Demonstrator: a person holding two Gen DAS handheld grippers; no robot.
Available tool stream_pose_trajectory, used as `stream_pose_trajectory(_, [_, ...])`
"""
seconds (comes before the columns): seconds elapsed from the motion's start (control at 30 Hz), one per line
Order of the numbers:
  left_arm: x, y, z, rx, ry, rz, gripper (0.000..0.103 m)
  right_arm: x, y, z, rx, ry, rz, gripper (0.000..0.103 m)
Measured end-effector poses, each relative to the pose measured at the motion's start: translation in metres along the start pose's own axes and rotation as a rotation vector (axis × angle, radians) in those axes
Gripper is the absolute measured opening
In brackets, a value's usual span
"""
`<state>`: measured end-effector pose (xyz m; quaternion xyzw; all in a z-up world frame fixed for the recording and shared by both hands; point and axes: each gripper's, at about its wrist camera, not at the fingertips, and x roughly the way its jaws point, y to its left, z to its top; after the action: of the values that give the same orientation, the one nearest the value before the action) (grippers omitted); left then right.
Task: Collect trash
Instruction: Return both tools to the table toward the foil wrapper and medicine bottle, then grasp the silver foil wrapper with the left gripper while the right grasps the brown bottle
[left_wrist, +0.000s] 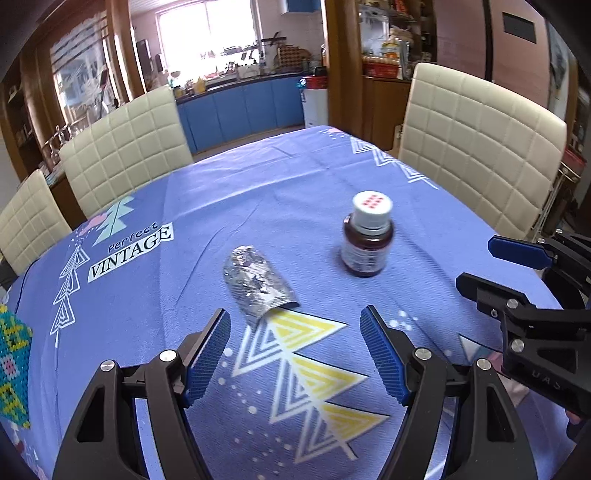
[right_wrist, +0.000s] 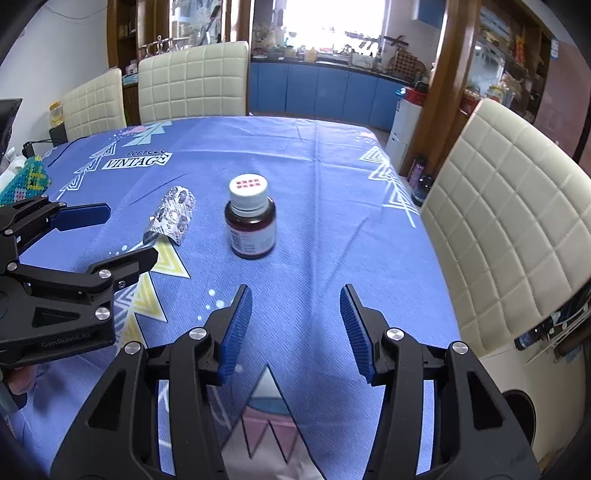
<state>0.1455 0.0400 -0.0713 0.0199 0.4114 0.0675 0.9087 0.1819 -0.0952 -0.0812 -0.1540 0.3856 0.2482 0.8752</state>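
Table (left_wrist: 295, 177) draped in a blue cloth with white and yellow triangle prints and the words "Perfect VINTAGE", cream quilted chairs (left_wrist: 480, 147) drawn up around it. Use the bottle as the landmark. The bottle (left_wrist: 367, 240) is small, dark brown glass with a white cap and a label, and it stands upright near the middle of the cloth. To its left in both views, close but not touching, lies a foil strip (left_wrist: 258, 284), a crumpled, curled silver blister sheet resting on the cloth with one end on a yellow triangle.

The left gripper (left_wrist: 295, 354) hovers over the cloth on the near side of the bottle, angled downward. Its blue pads (left_wrist: 208, 354) stand wide apart with nothing between them, and the foil strip lies just beyond its fingertips. The right gripper (right_wrist: 295, 325) is to the right of the left one, also on the near side of the bottle and tilted down. Its jaws are spread with only bare cloth between them, and the bottle stands ahead of the gap and slightly to the left. The two grippers are side by side, near each other, neither touching anything.

A beaded mat (right_wrist: 26, 181) in teal and yellow lies well to the left of the bottle at the table's edge. Behind the table, far past the bottle, blue kitchen cabinets (right_wrist: 317, 92) sit under a bright window.
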Motion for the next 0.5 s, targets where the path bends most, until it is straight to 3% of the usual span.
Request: stream_pose_trajectory(0.5, [0.067, 0.031, 0.014, -0.061, 0.093, 0.073, 0.071, 0.06, 0.013, 0.03, -0.029, 0.039, 0.053, 0.06])
